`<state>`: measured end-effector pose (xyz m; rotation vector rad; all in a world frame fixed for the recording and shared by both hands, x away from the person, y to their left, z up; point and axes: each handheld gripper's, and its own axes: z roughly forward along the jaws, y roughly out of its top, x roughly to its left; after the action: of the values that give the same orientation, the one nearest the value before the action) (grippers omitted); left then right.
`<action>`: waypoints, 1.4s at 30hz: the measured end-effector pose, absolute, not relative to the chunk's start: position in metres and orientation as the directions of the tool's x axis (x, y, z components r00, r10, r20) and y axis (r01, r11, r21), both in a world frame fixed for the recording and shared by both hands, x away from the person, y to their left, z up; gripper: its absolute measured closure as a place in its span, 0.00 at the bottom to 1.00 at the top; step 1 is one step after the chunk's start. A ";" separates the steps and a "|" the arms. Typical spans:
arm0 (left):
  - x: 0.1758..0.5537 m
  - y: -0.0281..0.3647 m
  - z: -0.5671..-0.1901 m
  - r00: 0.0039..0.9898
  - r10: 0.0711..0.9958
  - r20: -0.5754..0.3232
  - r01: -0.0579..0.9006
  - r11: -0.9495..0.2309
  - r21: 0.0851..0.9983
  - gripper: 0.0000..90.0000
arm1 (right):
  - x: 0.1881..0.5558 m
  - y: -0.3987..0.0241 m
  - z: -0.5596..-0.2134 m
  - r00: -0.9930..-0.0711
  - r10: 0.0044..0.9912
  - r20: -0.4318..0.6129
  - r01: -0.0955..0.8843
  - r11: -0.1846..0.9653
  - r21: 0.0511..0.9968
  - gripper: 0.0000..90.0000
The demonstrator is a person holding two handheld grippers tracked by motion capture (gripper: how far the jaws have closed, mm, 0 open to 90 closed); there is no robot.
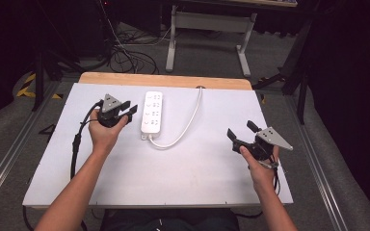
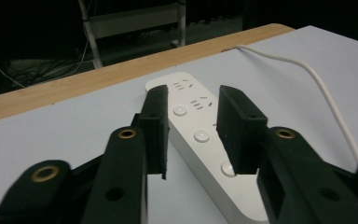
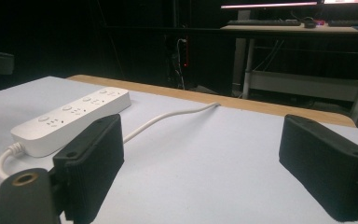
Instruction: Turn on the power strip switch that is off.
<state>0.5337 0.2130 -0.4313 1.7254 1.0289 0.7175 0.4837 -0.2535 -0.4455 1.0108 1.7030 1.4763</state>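
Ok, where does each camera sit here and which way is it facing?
High view: above the person's side, looking forward and down at the table; both forearms, left claw, right claw.
Left gripper view: on the left claw, looking along the power strip between its parted jaws.
Right gripper view: on the right claw, low over the table toward the far edge.
All share the power strip and its cable.

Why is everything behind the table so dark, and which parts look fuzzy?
High view: light falls on the white table, while the room behind stays dim. Left gripper view: the close black jaws look soft, and the power strip is sharper. Right gripper view: the background is nearly black, with a bright strip at top right.
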 end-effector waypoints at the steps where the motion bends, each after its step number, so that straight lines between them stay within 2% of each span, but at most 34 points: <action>1: 0.532 0.214 -0.431 0.466 0.885 0.003 0.311 -0.167 0.936 0.66 | 0.484 -0.253 -0.446 -0.486 0.874 0.004 0.130 0.067 0.989 0.16; 13: 0.502 0.228 -0.418 0.438 0.899 -0.015 0.262 -0.112 0.958 0.54 | 0.484 -0.255 -0.445 -0.482 0.876 0.016 0.135 0.057 0.989 0.16; 15: 0.496 0.231 -0.417 0.438 0.899 -0.018 0.258 -0.107 0.960 0.45 | 0.485 -0.253 -0.446 -0.484 0.875 0.013 0.136 0.061 0.989 0.16; 19: 0.487 0.235 -0.417 0.429 0.903 -0.013 0.252 -0.105 0.962 0.40 | 0.485 -0.250 -0.446 -0.488 0.873 0.007 0.133 0.067 0.989 0.16; 21: 0.484 0.237 -0.416 0.428 0.904 -0.007 0.246 -0.109 0.963 0.32 | 0.485 -0.248 -0.446 -0.495 0.869 0.003 0.133 0.073 0.989 0.16; 23: 0.482 0.238 -0.414 0.427 0.904 -0.003 0.241 -0.111 0.964 0.31 | 0.485 -0.248 -0.446 -0.497 0.868 0.000 0.132 0.076 0.988 0.16; 24: 0.482 0.239 -0.414 0.423 0.906 -0.002 0.240 -0.109 0.965 0.25 | 0.485 -0.247 -0.446 -0.499 0.866 0.006 0.138 0.072 0.988 0.16; 30: 0.474 0.238 -0.411 0.397 0.918 0.014 0.228 -0.113 0.967 0.15 | 0.485 -0.248 -0.446 -0.499 0.867 0.006 0.139 0.073 0.988 0.16; 32: 0.470 0.239 -0.411 0.371 0.928 0.019 0.216 -0.106 0.971 0.00 | 0.485 -0.248 -0.446 -0.500 0.866 0.006 0.139 0.073 0.988 0.16; 34: 0.466 0.241 -0.411 0.353 0.935 0.023 0.206 -0.102 0.973 0.04 | 0.485 -0.248 -0.446 -0.500 0.866 0.003 0.138 0.076 0.988 0.16; 36: 0.463 0.243 -0.411 0.347 0.938 0.025 0.204 -0.102 0.974 0.01 | 0.484 -0.249 -0.446 -0.500 0.866 0.005 0.139 0.074 0.988 0.16; 38: 0.461 0.245 -0.412 0.333 0.943 0.024 0.203 -0.096 0.974 0.05 | 0.484 -0.249 -0.446 -0.501 0.866 0.004 0.138 0.075 0.988 0.16; 42: 0.455 0.248 -0.412 0.310 0.951 0.013 0.197 -0.078 0.977 0.04 | 0.484 -0.248 -0.446 -0.501 0.865 0.004 0.138 0.076 0.987 0.16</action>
<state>0.4554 0.2482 -0.4116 1.5257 1.0954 0.9000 0.4841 -0.2482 -0.4461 1.0002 1.7284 1.4776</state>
